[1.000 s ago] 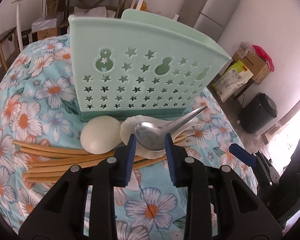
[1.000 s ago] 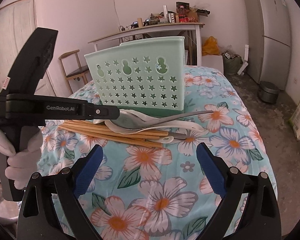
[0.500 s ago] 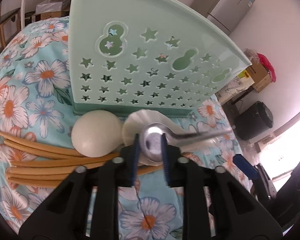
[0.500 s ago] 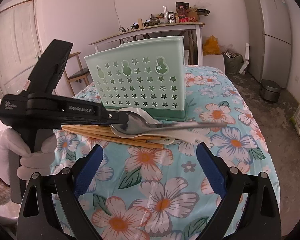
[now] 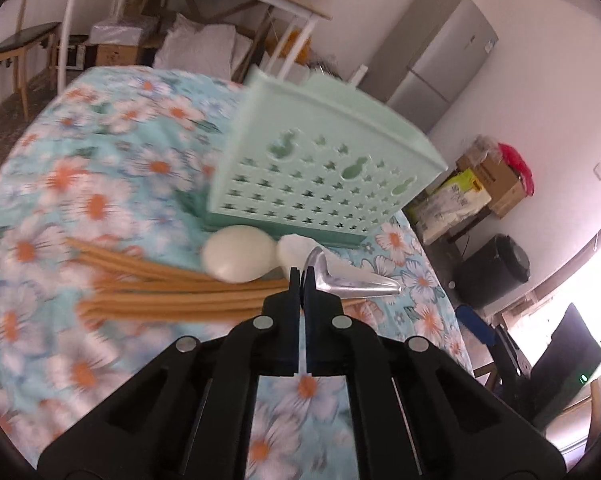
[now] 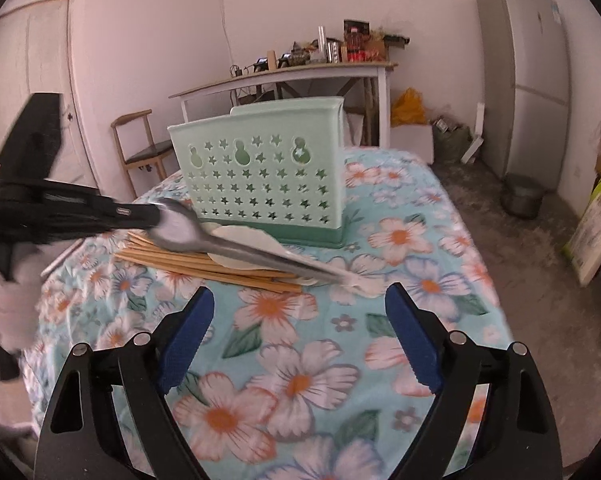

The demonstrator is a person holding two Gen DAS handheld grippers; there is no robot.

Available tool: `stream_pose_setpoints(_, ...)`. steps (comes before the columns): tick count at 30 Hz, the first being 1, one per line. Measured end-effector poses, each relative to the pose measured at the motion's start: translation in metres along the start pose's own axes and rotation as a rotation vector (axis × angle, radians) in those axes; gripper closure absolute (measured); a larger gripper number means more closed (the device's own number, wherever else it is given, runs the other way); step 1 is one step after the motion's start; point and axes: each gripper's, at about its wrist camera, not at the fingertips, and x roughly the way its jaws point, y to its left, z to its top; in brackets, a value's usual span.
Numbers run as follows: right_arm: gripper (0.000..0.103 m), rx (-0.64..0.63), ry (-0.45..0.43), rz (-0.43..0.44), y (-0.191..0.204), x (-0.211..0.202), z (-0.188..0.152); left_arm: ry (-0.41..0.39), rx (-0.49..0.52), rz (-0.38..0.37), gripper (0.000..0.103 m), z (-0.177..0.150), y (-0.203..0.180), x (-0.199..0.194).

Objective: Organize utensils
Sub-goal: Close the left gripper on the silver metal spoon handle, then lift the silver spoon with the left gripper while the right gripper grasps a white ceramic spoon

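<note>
My left gripper [image 5: 303, 275] is shut on the bowl of a metal spoon [image 5: 348, 282] and holds it lifted above the table; from the right wrist view the spoon [image 6: 236, 245] slants down to the right from the left gripper [image 6: 156, 216]. A mint green utensil holder [image 5: 320, 176] with star holes stands behind; it also shows in the right wrist view [image 6: 260, 184]. Wooden chopsticks [image 5: 172, 292] and white spoons [image 5: 238, 254] lie in front of it. My right gripper [image 6: 300, 340] is open and empty, low over the tablecloth.
The table carries a floral blue cloth [image 6: 300, 380]. A chair [image 6: 140, 148], a desk [image 6: 284, 76] and a fridge [image 6: 524, 80] stand behind. Boxes and a black bin [image 5: 492, 268] are on the floor at the right.
My left gripper closed on the metal spoon's bowl and lifted it off the white spoon, pulling back and up. The right gripper stayed open and nearly still.
</note>
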Motion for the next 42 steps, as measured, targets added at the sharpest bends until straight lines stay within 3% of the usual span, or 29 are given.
stream_pose_setpoints(5,0.019,-0.079,-0.031,-0.045,0.007,-0.007,0.008,-0.082,-0.064,0.015,0.102,-0.009,0.028,-0.057)
stream_pose_setpoints(13,0.036,-0.367,-0.034,-0.081,0.061,0.016,0.024,-0.215,-0.09,0.107,0.102,-0.013,0.063,-0.125)
stream_pose_setpoints(17,0.053,-0.465,0.007,-0.079,0.085,0.044,0.028,-0.233,-0.09,0.154,0.102,-0.019,0.077,-0.131)
stream_pose_setpoints(31,0.08,-0.587,0.17,-0.112,0.118,0.109,0.028,-0.251,-0.18,0.078,0.102,-0.023,0.119,-0.116)
stream_pose_setpoints(35,0.093,-0.59,0.22,-0.122,0.118,0.121,0.027,-0.26,-0.189,0.066,0.102,-0.023,0.127,-0.113)
stream_pose_setpoints(42,0.098,-0.562,0.193,-0.107,0.118,0.107,0.042,-0.279,-0.184,0.071,0.102,-0.024,0.13,-0.116)
